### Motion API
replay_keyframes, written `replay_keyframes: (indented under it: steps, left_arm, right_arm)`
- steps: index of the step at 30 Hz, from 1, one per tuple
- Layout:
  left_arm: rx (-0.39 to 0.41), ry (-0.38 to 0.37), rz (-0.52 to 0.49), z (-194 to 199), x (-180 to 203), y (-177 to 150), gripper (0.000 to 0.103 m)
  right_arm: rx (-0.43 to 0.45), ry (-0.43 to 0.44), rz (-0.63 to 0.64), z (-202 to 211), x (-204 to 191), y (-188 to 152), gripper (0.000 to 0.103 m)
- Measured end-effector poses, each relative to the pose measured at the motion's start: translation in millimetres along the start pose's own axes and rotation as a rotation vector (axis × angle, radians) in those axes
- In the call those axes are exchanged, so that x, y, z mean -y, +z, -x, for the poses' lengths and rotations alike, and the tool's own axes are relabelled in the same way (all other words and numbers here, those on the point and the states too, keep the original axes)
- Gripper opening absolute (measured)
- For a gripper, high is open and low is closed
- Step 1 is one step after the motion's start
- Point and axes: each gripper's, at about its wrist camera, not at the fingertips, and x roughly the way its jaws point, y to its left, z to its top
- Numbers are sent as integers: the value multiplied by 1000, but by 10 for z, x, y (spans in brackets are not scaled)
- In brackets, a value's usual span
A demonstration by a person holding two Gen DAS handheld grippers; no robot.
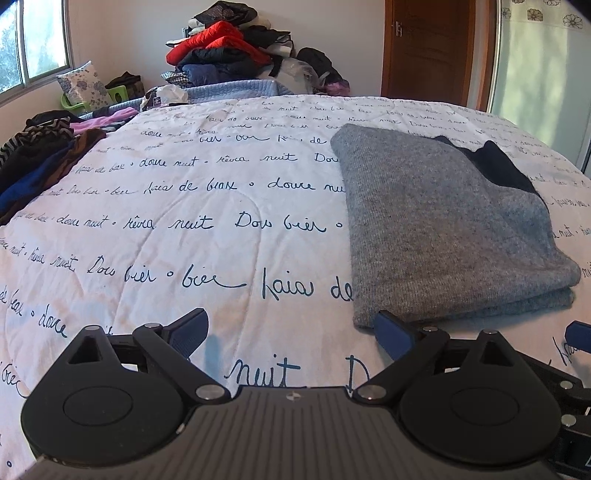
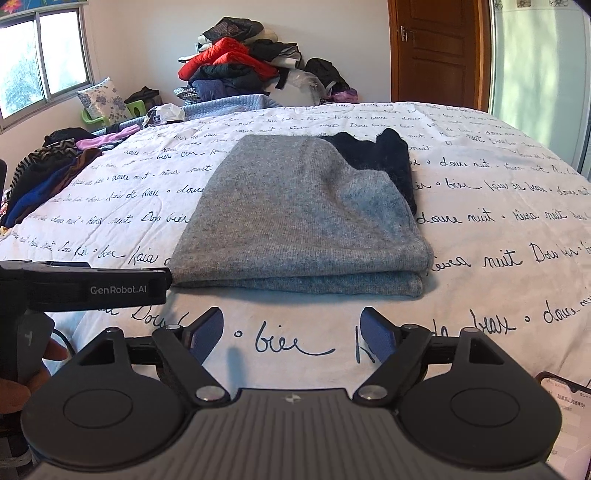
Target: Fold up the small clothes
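Sweater (image 2: 299,214) lies folded on the bed (image 2: 498,295), just beyond both grippers. Left gripper (image 1: 291,332) and right gripper (image 2: 291,332) hold nothing, fingers spread. Folding looks finished; next, I judge, comes picking another garment from the pile (image 1: 40,162).

- A bed under a white quilt (image 1: 192,206) printed with dark script fills the room.
- A daylit window (image 2: 40,55) sits at left.
- A brown wooden door (image 2: 439,51) stands in the pale back wall (image 1: 122,33).
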Motion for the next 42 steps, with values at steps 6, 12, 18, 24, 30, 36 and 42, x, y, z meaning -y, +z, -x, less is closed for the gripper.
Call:
replay_keyframes:
  steps: [6, 12, 18, 24, 30, 36, 42]
  left_arm:
    - [-16, -4, 4, -5, 39, -64, 95]
    - [-19, -1, 12, 6, 33, -123, 96]
    - [-4, 10, -11, 22, 42, -193, 99]
    - [15, 26, -24, 9, 61, -245, 103]
    - [29, 19, 8, -15, 37, -276, 103]
    - [41, 19, 20, -13, 39, -297, 103]
    - [55, 26, 17, -9, 52, -315, 103]
  right_arm:
    - [-1, -17, -5, 11, 38, -27, 90]
    - [-6, -34, -19, -2, 82, -62, 91]
    - [-22, -42, -28, -46, 111, -91, 94]
    - [-31, -57, -37, -117, 130, -107, 101]
    - [-27, -87, -20, -178, 123, -118, 103]
    - [-23, -122, 10, -247, 87, -111, 103]
    - [-9, -146, 29, -320, 65, -126, 103]
